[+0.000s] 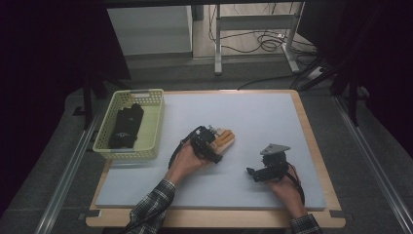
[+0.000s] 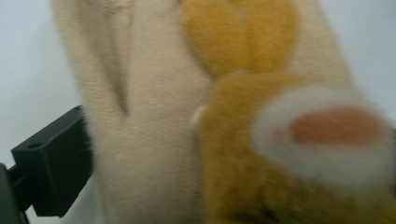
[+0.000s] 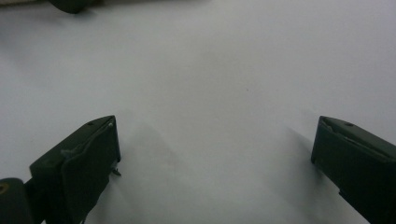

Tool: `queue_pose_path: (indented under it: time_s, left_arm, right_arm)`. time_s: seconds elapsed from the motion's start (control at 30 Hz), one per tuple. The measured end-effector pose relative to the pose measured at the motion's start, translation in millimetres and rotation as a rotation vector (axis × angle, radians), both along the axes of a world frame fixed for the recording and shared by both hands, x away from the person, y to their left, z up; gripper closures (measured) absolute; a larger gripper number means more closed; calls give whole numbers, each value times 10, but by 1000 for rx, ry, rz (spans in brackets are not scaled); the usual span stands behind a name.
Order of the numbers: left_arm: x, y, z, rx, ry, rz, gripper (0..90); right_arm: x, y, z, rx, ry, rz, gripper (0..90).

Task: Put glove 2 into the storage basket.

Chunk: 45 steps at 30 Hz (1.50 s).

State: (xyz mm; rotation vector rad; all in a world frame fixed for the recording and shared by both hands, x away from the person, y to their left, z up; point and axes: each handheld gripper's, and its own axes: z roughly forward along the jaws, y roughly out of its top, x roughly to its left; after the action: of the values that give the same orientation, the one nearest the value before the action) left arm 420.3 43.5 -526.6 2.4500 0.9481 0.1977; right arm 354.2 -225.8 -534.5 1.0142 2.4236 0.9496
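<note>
While the left gripper [image 1: 214, 138] lies low over the middle of the worktop [image 1: 272, 122], it reaches into a plush toy [image 1: 225, 138] of cream and orange-yellow colour, which rests on the pale grey mat just past the jaws. In the left gripper view the plush toy [image 2: 224, 116] is very close to the camera and blurred: a cream cloth part is on the left, a fuzzy orange part with a white patch and an orange spot on the right. One black jaw touches the cream side at the lower left; the other jaw is hidden behind the toy, so I cannot tell if the jaws pinch it or are only around it. The right gripper [image 1: 256, 173] is held near the front of the worktop, well apart from the toy, with its grey three-cornered plate on top. In the right gripper view its jaws are spread wide over the bare mat and hold nothing. A pale yellow basket [image 1: 151, 127] stands at the left edge of the worktop, and a black object [image 1: 125, 126] lies inside it.
</note>
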Motion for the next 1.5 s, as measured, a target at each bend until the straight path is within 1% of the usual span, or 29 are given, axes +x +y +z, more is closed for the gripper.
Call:
queue_pose_path:
  time_s: [0.07, 0.1, 0.27, 0.4, 0.43, 0.47, 0.5, 0.6, 0.63, 0.73, 0.77, 0.87, 1.0, 1.13, 1.27, 1.43, 1.5]
  left_arm:
    - [-13, -4, 18, 6, -1, 3, 26]
    - [-19, -3, 33, 9, 1, 3, 55]
    - [-45, 30, 95, 5, 4, 29, 297]
    - [-36, 67, 126, 3, 18, 25, 501]
    - [-30, 76, 132, 3, 22, 23, 542]
    - [-27, 82, 135, 0, 26, 25, 562]
    - [-22, 91, 138, -3, 29, 22, 574]
    - [0, 124, 158, -36, 55, 26, 595]
    - [4, 133, 175, -43, 57, 25, 599]
    - [-9, 144, 257, -33, 26, 41, 610]
    - [-10, 148, 285, -32, 23, 42, 610]
    - [-6, 176, 420, -33, -2, 58, 609]
    - [19, 238, 588, -28, -20, 87, 608]
    - [46, 346, 752, -26, -38, 113, 608]
    - [84, 508, 911, -18, -58, 155, 607]
    - [158, 777, 1074, 2, -84, 250, 606]
    - [184, 887, 1120, -2, -86, 281, 605]
  right_arm:
    - [0, 0, 0, 0, 0, 0, 9]
    - [0, 0, 0, 0, 0, 0, 9]
    - [0, 0, 0, 0, 1, 0, 10]
    - [0, 0, 0, 0, 1, 0, 10]
    - [0, 0, 0, 0, 1, 1, 10]
    - [0, 0, 0, 0, 1, 1, 10]
    - [0, 0, 0, 0, 1, 1, 10]
    - [1, -1, 0, 1, 1, 2, 11]
    - [1, -1, 0, 1, 1, 2, 11]
    - [1, -1, 0, 1, 1, 2, 12]
    - [1, -1, 0, 1, 1, 2, 12]
    - [1, -2, 0, 1, 0, 3, 12]
    - [2, -2, 0, 1, 0, 3, 12]
    - [2, -2, -1, 1, -1, 4, 12]
    - [2, -1, -3, 3, -3, 3, 12]
    - [2, 0, -3, 3, -3, 3, 12]
    - [1, 0, -3, 3, -3, 3, 12]
